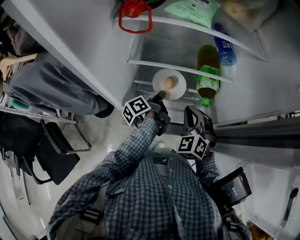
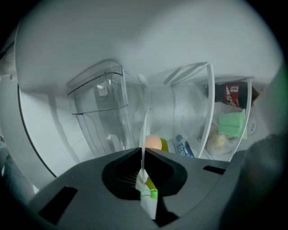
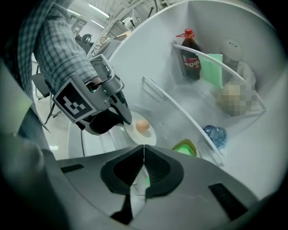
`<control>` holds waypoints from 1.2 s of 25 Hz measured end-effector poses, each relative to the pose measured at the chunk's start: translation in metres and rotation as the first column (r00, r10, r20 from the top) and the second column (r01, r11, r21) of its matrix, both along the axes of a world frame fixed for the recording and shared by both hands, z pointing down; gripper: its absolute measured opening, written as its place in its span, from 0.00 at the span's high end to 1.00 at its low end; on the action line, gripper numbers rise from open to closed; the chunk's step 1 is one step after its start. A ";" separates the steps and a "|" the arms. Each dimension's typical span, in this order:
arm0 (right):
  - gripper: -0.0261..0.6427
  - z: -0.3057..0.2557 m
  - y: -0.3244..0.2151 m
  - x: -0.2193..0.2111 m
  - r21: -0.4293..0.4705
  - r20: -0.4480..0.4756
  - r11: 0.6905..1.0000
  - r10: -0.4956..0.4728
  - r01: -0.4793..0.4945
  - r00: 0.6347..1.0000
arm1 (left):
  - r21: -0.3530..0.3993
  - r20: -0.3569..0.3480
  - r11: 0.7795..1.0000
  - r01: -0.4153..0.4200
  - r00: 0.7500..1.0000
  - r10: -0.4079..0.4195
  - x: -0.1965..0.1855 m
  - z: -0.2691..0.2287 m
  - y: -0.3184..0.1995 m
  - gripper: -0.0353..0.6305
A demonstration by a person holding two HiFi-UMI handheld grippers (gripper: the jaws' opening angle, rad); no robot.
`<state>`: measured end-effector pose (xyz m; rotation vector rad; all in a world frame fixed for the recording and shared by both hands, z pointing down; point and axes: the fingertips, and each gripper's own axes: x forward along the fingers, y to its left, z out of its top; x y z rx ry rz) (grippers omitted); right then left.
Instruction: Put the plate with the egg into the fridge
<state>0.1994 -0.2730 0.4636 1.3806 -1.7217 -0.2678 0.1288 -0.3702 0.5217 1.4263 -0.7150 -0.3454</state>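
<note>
Here, the left gripper (image 1: 161,95) is clamped on the near rim of the plate (image 1: 179,88). The right gripper (image 1: 191,110) hangs just beside it, nearer the person, with its jaws pressed together on nothing. The plate sits at the mouth of the open fridge (image 1: 262,89), over a lower glass shelf (image 1: 154,65). Whether it rests on that shelf cannot be told.

A green bottle (image 1: 207,70) lies just to its right. A blue-capped water bottle (image 1: 224,47) and a green packet (image 1: 192,10) are on shelves farther in. The fridge interior is white. Behind the person there is pale, glossy floor (image 1: 108,136) and a black chair (image 1: 56,154).

The plate is small, round and white, with one tan egg (image 1: 169,83) near its middle. It lies face up and roughly level, with the gripped edge towards the person. Being round, it has no long axis, and the left gripper view sees it edge-on.
</note>
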 end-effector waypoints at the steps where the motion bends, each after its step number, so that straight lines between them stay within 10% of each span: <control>1: 0.95 0.001 -0.002 -0.001 -0.004 -0.013 1.000 -0.011 0.011 1.000 | 0.000 0.003 1.000 -0.002 1.000 0.002 0.000 0.001 -0.001 0.92; 30: 0.86 0.060 -0.048 -0.034 -0.155 -0.356 0.946 -0.322 0.284 0.877 | -0.059 -0.047 0.998 -0.006 0.999 0.003 0.010 0.015 -0.007 0.92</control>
